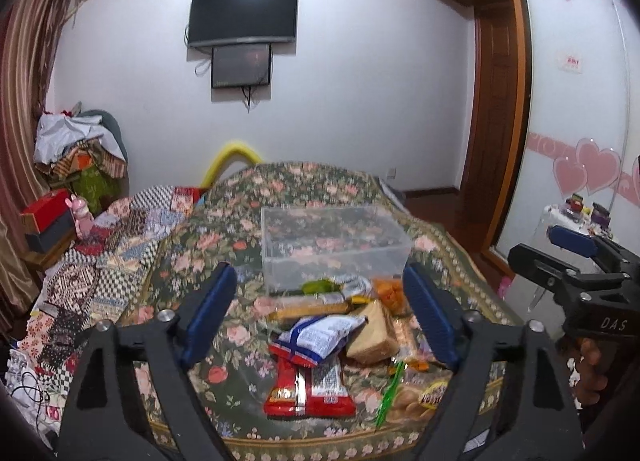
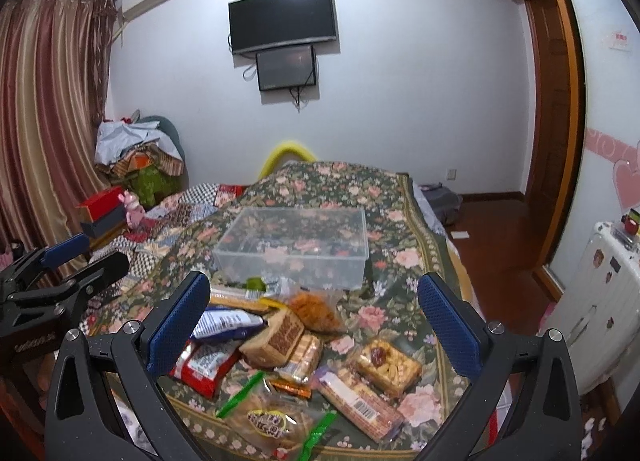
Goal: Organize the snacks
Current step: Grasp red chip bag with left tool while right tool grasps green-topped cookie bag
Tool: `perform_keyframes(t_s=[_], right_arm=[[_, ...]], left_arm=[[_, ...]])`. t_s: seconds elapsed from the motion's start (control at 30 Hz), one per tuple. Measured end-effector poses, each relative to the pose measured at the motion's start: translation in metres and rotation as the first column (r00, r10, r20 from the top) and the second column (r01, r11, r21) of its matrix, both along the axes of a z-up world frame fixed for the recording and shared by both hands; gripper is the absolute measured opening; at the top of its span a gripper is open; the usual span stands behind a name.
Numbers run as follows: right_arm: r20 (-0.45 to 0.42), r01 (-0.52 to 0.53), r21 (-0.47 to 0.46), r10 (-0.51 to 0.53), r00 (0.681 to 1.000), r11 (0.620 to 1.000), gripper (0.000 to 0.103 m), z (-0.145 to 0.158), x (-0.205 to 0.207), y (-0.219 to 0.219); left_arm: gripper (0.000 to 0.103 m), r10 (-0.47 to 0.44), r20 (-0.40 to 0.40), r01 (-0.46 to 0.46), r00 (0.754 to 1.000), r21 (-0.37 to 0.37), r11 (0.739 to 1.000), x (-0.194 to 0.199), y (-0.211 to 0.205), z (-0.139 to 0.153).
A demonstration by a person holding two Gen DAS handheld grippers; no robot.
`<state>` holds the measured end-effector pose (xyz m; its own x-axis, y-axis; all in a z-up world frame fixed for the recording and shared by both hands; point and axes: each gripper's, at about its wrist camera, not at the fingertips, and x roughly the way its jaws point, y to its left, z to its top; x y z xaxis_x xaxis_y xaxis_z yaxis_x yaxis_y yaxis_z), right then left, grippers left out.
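Note:
A pile of wrapped snacks lies on the floral bedspread (image 1: 224,221): a red packet (image 1: 308,389), a blue-white packet (image 1: 320,335), a brown wrapped cake (image 1: 372,335). An empty clear plastic box (image 1: 332,245) stands just beyond the pile. My left gripper (image 1: 320,317) is open above the pile, holding nothing. In the right wrist view my right gripper (image 2: 316,325) is open above the same pile, with the red packet (image 2: 204,365), the brown cake (image 2: 276,337), a nut bar (image 2: 384,365) and the clear box (image 2: 296,245) ahead. Each gripper shows at the edge of the other's view.
A patchwork quilt (image 1: 116,245) lies left of the bedspread. Boxes and clothes (image 1: 76,165) pile up at the far left by the curtain. A white suitcase (image 2: 592,301) stands at the right by the wardrobe door. A TV (image 1: 244,15) hangs on the far wall.

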<state>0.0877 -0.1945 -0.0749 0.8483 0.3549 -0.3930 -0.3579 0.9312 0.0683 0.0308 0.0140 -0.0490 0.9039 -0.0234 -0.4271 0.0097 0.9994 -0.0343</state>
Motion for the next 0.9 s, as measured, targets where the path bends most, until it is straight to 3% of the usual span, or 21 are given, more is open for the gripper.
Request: perform_keyframes(t_s=[0.13, 0.2, 0.27, 0.47, 0.9], right_arm=[[-0.046, -0.028, -0.032, 0.027, 0.999, 0.999, 0.103, -0.013, 0.002, 0.003], [-0.072, -0.042, -0.057, 0.038, 0.997, 0.997, 0.099, -0.021, 0.003, 0.007], [-0.119, -0.071, -0.078, 0.061, 0.991, 0.994, 0.094, -0.033, 0.007, 0.01], [-0.267, -0.152, -0.104, 0.12, 0.956, 0.983, 0.09, -0.068, 0.016, 0.019], [-0.446, -0.231, -0.109, 0.16, 0.88, 0.967, 0.092, -0.119, 0.024, 0.042]], left_arm=[[0.071, -0.011, -0.082, 0.009, 0.997, -0.022, 1.0, 0.01, 0.007, -0.017], [0.062, -0.016, -0.13, 0.012, 0.991, -0.031, 0.999, 0.016, 0.011, -0.028], [0.059, -0.023, -0.169, 0.017, 0.985, -0.041, 0.999, 0.02, 0.015, -0.038], [0.059, -0.034, -0.248, 0.028, 0.968, -0.028, 0.999, 0.029, 0.017, -0.067], [0.061, -0.058, -0.42, 0.035, 0.906, -0.061, 0.997, 0.05, 0.018, -0.122]])
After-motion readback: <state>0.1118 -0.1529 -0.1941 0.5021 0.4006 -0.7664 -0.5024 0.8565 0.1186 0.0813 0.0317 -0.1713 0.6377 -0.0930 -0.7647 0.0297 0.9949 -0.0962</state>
